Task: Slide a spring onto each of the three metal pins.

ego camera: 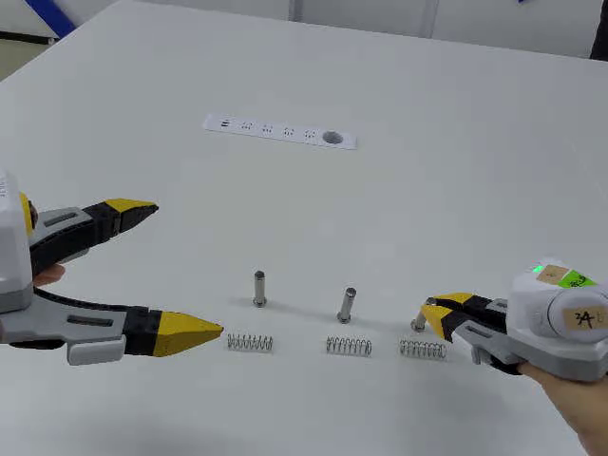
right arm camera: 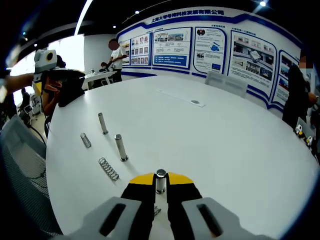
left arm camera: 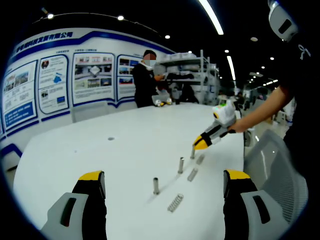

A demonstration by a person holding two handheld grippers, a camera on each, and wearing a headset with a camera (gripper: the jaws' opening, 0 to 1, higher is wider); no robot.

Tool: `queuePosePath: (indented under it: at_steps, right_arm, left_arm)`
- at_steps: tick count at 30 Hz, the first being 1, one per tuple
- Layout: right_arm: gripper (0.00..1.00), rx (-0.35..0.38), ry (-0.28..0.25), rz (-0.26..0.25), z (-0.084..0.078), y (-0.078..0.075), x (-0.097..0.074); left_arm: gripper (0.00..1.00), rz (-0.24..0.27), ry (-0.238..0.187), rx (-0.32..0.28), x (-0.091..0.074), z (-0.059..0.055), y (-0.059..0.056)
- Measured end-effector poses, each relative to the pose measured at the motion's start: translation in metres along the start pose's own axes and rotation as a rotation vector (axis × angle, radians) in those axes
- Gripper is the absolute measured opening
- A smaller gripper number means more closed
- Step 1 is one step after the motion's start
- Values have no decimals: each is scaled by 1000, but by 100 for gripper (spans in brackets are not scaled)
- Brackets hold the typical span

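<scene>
Pinching one upright pin (right arm camera: 160, 176) is the right gripper (ego camera: 434, 313).

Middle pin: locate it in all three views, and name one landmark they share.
Head view: middle pin stands at centre, just behind the middle spring.
Left gripper view: lower centre, second along the row.
Right gripper view: left of centre, upright.
Shared landmark: the right gripper, closed on the end pin next along the row.

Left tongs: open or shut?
Open. The left tongs have yellow tips wide apart in the head view, holding nothing; the left gripper view shows the same gap.
</scene>
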State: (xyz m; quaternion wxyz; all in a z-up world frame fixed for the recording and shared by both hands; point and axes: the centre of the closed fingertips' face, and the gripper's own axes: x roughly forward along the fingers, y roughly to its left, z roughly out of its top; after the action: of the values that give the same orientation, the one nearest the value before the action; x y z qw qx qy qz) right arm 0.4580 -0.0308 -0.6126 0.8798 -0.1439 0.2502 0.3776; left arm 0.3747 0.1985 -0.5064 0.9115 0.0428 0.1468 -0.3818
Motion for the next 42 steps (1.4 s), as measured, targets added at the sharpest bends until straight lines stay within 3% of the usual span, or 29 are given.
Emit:
queuePosePath:
  at_steps: [13, 17, 21, 25, 27, 29, 33, 42]
  right_arm:
    - [9, -33, 20, 23, -3, -2, -2]
    - [11, -33, 62, 32, -13, 0, -3]
    - [17, -11, 44, 25, -12, -2, -8]
    - [19, -31, 38, 44, -11, -7, -14]
    - [21, -40, 33, 87, -11, -7, -16]
    - [24, -28, 44, 172, -15, 2, -18]
    - [25, -110, 92, 267, -28, 14, -19]
    - [26, -225, 168, 383, -53, 30, -3]
  left_arm:
    - [100, 1, 0, -5, -1, 0, -1]
    - [100, 1, 1, -6, -1, -1, -1]
    - [100, -5, -10, -22, 0, 0, -2]
    - [100, -10, 6, -18, 0, -4, -3]
    - [100, -10, 6, -21, 0, -5, -2]
    - [100, -7, 6, -26, 0, -5, -2]
    - [100, -5, 15, -32, 0, -8, -3]
    - [100, -10, 63, -29, 4, -13, -4]
